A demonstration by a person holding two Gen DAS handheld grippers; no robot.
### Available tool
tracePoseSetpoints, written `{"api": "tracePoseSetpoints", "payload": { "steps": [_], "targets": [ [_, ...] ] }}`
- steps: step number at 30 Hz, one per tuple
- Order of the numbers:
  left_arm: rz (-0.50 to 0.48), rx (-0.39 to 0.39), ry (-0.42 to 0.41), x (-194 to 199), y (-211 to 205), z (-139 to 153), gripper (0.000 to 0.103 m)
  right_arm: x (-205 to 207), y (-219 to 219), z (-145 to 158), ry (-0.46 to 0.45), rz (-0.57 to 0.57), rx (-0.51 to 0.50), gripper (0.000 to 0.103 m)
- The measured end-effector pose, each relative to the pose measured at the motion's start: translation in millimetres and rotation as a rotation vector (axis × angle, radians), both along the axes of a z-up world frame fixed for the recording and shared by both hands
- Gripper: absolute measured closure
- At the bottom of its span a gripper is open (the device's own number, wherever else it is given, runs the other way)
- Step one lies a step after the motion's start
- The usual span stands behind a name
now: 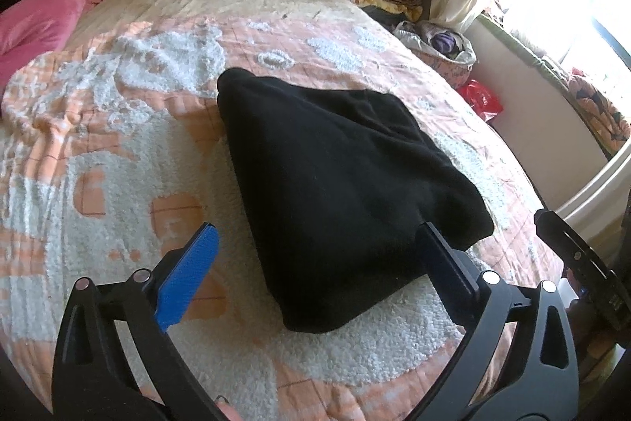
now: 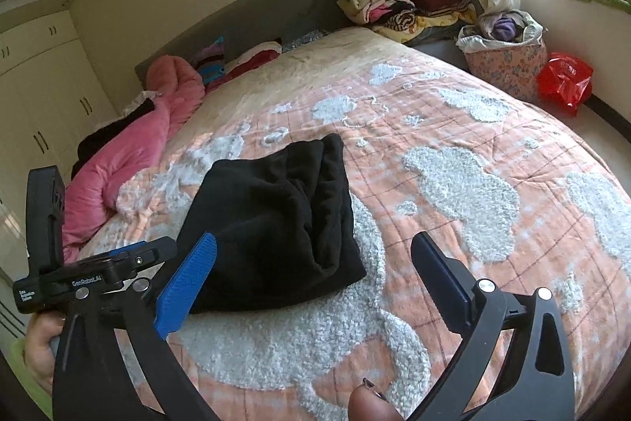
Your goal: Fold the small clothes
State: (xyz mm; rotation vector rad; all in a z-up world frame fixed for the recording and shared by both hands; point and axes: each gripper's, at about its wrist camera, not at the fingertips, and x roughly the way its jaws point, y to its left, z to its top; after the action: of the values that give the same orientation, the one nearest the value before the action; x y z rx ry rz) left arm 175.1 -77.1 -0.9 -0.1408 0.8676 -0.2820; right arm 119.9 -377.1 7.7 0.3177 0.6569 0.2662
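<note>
A black garment [image 1: 335,184] lies folded into a compact bundle on the peach-and-white bedspread [image 1: 118,164]. My left gripper [image 1: 315,235] hovers just above the bundle's near end, open, its blue pads wide apart and off the cloth. In the right wrist view the same black garment [image 2: 276,219] sits to the left of centre. My right gripper [image 2: 313,251] is open over the garment's right corner and the bedspread [image 2: 473,184], holding nothing. The left gripper's body [image 2: 79,275] shows at that view's left edge, with a hand beneath it.
Stacks of folded clothes [image 2: 406,2] sit at the bed's far right corner beside a floral basket [image 2: 508,62] and a red bag [image 2: 564,81]. A pink quilt [image 2: 130,160] lies along the left side. Curtain and window are at right, white wardrobes at left.
</note>
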Motion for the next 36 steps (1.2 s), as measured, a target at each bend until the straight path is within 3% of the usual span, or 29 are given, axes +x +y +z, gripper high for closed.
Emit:
{"api": "tracePoseSetpoints", "payload": {
  "steps": [17,36],
  "targets": [
    [0.014,0.000,-0.106,-46.5,11.4,18.6,0.009,-41.0,22.8,24.4,-0.078,0.015,-0.080,0.005],
    [0.040,0.038,-0.130,-109.5,55.3,-2.2,0.009,-94.9,42.4,5.6,-0.056,0.016,-0.154,0.005]
  ]
}}
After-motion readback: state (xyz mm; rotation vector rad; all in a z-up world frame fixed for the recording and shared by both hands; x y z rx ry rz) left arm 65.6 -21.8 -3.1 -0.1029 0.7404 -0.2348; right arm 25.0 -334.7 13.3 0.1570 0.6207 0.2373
